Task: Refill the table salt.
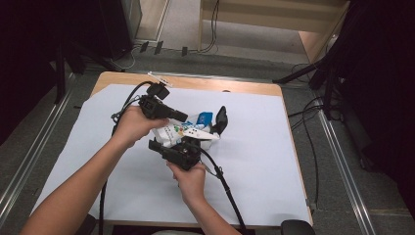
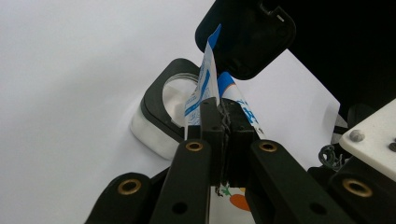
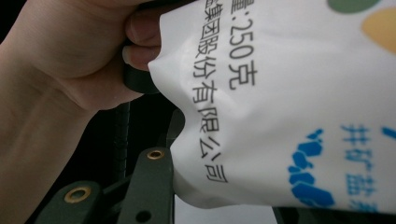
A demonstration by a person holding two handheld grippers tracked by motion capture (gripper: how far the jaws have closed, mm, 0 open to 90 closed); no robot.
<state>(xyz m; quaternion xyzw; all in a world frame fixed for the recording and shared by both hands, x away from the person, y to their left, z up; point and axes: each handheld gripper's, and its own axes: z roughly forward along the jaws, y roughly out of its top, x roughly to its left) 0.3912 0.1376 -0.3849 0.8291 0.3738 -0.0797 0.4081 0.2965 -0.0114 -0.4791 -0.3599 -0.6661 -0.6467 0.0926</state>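
Over table [image 1: 254, 161], grippers (maybe both) pinch bag [image 1: 183, 131].

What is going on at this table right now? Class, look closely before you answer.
A person is holding a white and blue printed bag up between two hand-held grippers, above a table covered with a white sheet. The left gripper is shut on the bag's top edge. The right gripper is pressed against the bag's lower side, but whether its jaws are clamped cannot be told. A small container with a black rim sits on the sheet behind the bag.
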